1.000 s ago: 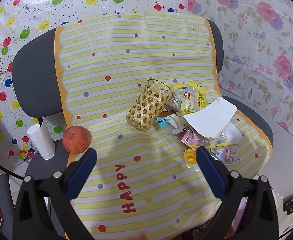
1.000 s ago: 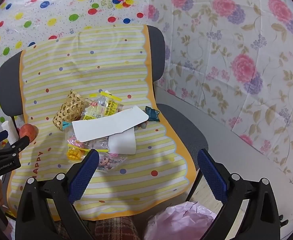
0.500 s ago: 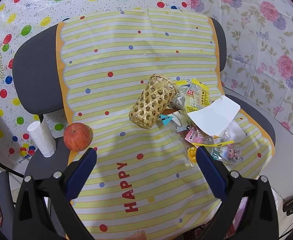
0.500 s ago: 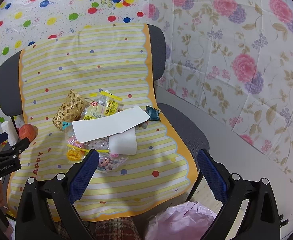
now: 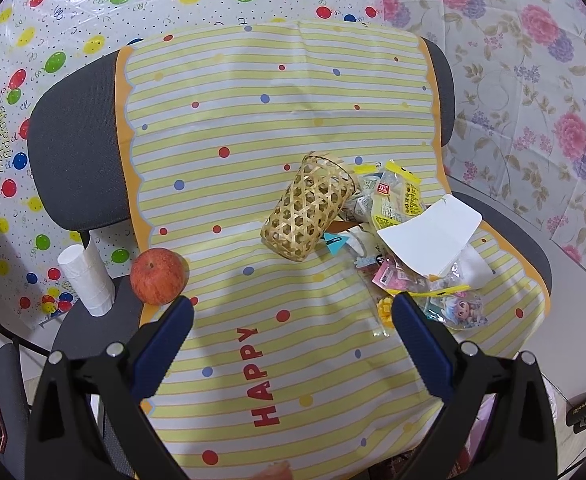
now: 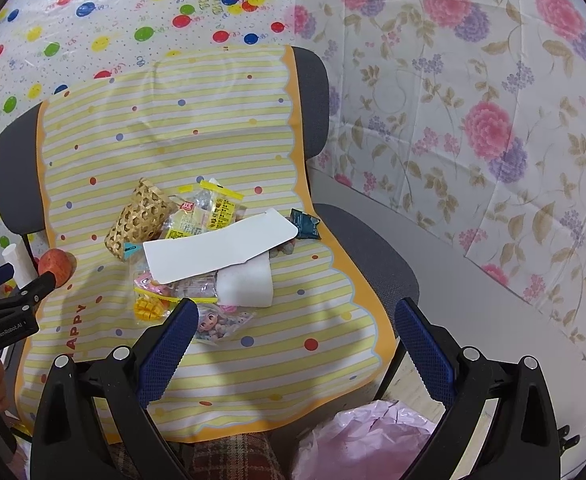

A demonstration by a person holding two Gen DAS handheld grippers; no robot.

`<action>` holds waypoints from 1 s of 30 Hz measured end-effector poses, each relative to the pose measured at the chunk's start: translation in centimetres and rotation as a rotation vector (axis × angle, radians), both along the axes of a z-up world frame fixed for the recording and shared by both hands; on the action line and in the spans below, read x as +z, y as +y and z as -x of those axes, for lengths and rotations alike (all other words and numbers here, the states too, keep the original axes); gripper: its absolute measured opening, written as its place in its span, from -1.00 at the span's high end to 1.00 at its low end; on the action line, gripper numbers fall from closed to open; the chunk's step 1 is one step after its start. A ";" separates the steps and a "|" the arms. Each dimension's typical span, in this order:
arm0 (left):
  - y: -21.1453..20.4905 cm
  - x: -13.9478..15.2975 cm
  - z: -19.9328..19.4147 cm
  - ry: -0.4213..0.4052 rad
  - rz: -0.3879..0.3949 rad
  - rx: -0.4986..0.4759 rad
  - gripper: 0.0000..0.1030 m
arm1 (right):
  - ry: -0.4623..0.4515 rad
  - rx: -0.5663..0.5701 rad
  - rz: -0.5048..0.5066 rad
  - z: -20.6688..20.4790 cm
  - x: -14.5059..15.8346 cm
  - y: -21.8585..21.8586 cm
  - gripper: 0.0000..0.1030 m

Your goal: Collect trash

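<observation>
Woven bamboo basket [image 5: 308, 209] lies on its side on the striped cloth [image 5: 253, 120] over the chair seat, mouth towards the backrest, with the litter heaped just beside it under a white card [image 6: 221, 248] whose long axis runs across your right gripper's line of approach. Your right gripper [image 6: 293, 344] hangs nearer, directly short of the wrapper pile [image 6: 197, 292], jaws spread wide and empty. Your left gripper [image 5: 293, 332] is likewise wide apart and empty, the pile lying ahead and right of it.
</observation>
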State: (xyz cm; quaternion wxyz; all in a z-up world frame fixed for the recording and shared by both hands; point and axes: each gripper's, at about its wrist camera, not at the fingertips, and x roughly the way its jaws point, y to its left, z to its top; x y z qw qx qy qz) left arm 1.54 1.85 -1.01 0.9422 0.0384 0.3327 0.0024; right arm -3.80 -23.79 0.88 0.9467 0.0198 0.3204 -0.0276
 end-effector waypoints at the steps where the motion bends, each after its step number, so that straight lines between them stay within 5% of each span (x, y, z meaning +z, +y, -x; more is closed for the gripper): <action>1: 0.0 0.0 0.0 0.000 -0.001 0.000 -0.87 | 0.000 0.000 0.001 0.0 0.0 0.0 -0.88; 30: -0.4 0.1 0.2 -0.002 -0.007 -0.001 -0.87 | 0.003 -0.002 -0.002 0.1 -0.3 -0.3 -0.88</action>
